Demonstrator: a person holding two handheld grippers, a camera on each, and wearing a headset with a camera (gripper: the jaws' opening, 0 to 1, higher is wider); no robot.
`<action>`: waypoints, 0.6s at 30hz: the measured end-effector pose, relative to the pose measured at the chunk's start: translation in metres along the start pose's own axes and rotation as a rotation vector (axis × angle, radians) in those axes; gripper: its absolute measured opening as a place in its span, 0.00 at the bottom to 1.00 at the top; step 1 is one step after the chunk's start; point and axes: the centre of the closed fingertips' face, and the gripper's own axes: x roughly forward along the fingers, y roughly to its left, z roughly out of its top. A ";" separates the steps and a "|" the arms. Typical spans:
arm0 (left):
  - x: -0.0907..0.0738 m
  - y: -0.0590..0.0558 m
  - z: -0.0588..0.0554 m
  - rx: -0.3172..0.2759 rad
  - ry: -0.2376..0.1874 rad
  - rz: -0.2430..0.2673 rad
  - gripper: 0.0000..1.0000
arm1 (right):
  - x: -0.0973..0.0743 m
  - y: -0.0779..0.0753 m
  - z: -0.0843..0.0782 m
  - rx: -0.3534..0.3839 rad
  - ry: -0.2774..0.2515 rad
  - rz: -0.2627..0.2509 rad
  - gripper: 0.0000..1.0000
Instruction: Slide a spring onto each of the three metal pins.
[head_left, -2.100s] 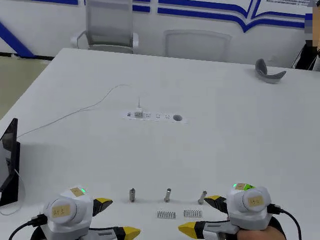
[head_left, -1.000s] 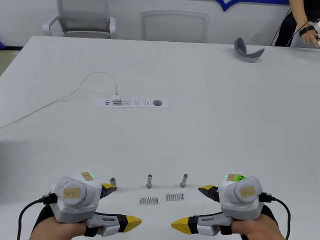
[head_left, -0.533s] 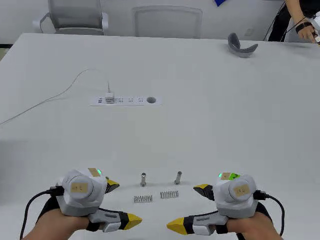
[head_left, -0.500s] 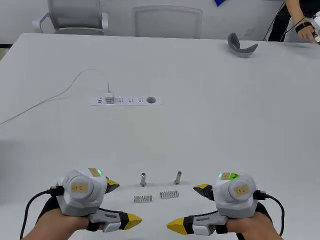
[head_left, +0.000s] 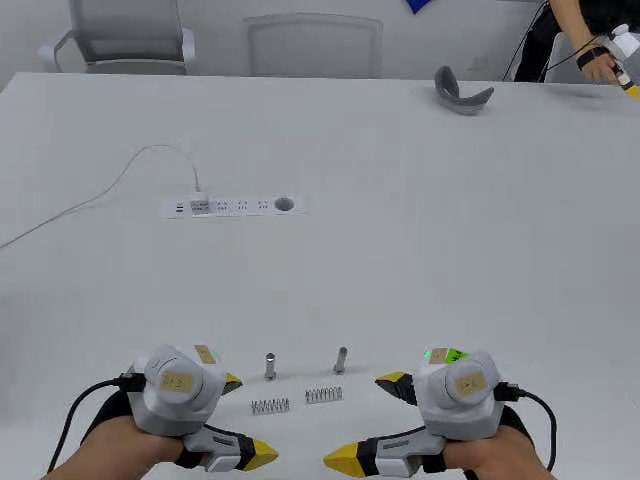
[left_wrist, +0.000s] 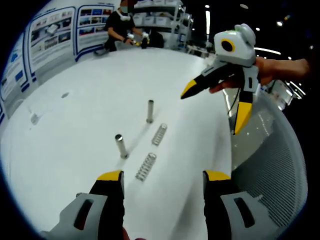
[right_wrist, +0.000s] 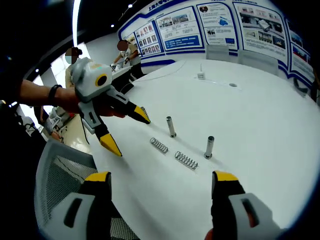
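Between left tool (head_left: 247, 420) and right tool (head_left: 360, 421), springs (head_left: 270, 406)

A power strip (head_left: 232, 206) and its cable (head_left: 100, 195) lie on the white table (head_left: 420, 230).

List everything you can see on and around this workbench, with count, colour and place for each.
table: one, white, under everything.
metal pins: two in sight, silver, upright near the front edge, between the grippers.
springs: two, silver, lying flat just in front of the pins.
power strip: one, white, mid-table, white cable leading left.
curved band: one, grey, far right of the table.
chairs: two, grey, beyond the far edge.
another person: one, dark clothes, top right corner.
left gripper: one, white with yellow tips, open.
right gripper: one, same colours, open.
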 end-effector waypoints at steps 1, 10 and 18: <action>0.002 0.001 0.000 0.004 0.004 -0.001 0.64 | 0.000 0.000 -0.001 0.002 0.000 0.000 0.84; 0.019 0.010 -0.005 -0.011 0.028 -0.001 0.53 | -0.003 0.001 -0.004 0.008 0.006 0.002 0.83; 0.032 0.012 -0.012 -0.089 0.018 0.004 0.46 | -0.002 0.003 -0.001 0.006 0.002 0.009 0.83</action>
